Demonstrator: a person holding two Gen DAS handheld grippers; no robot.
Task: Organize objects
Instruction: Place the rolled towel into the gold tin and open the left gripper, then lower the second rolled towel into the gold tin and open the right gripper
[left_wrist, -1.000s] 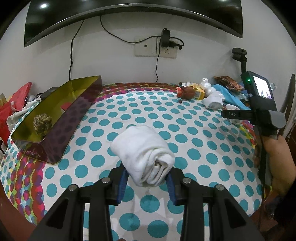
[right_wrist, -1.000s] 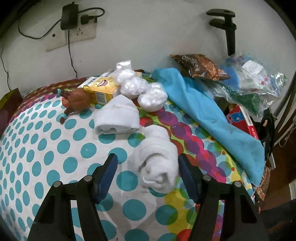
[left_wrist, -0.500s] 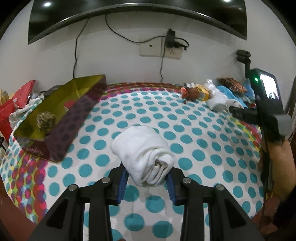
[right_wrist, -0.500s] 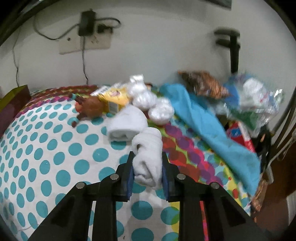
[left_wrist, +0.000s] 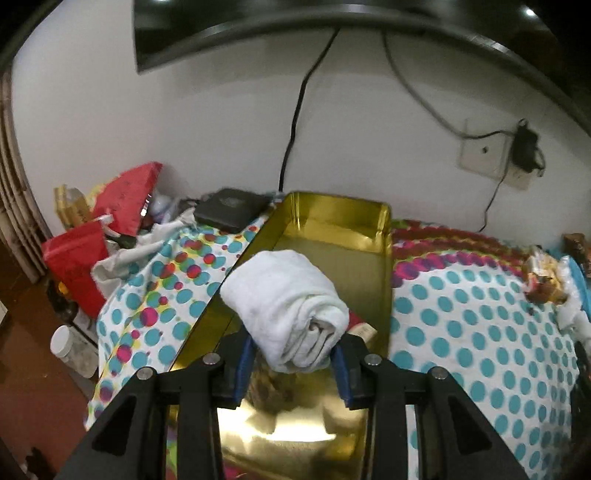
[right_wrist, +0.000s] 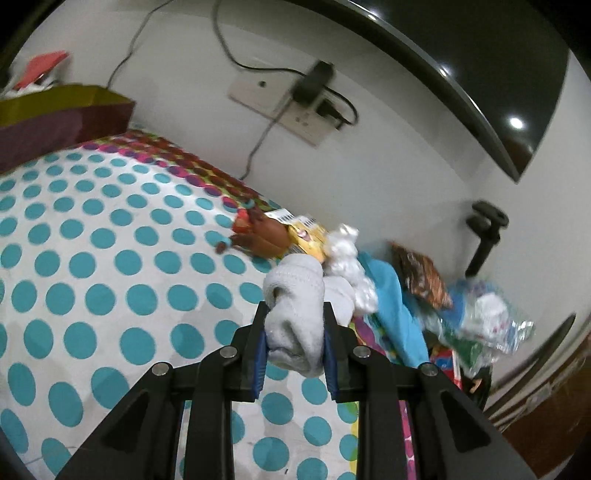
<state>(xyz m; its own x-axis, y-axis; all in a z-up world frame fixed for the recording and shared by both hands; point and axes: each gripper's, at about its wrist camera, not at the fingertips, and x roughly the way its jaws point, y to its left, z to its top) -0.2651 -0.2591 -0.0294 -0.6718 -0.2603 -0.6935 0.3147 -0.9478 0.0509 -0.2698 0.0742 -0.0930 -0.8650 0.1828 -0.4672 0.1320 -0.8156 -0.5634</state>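
Note:
My left gripper (left_wrist: 291, 365) is shut on a rolled white towel (left_wrist: 284, 314) and holds it in the air above the gold tray (left_wrist: 336, 236), which lies at the left of the dotted table. A pine cone (left_wrist: 273, 391) lies in the tray under the towel. My right gripper (right_wrist: 295, 350) is shut on a second rolled white towel (right_wrist: 295, 314), lifted above the dotted tablecloth (right_wrist: 110, 258). The tray's dark outer wall also shows at the far left in the right wrist view (right_wrist: 55, 129).
A brown toy (right_wrist: 266, 236), a yellow carton (right_wrist: 306, 236), white plastic bundles (right_wrist: 351, 258), another white towel (right_wrist: 341, 295) and a blue cloth (right_wrist: 391, 295) crowd the table's right end. Red bags (left_wrist: 110, 221) and a black box (left_wrist: 229, 210) stand left of the tray.
My left gripper has swung left with its towel and now hangs over the gold tray. My right gripper closed on the second towel, lifted it off the table and tilted.

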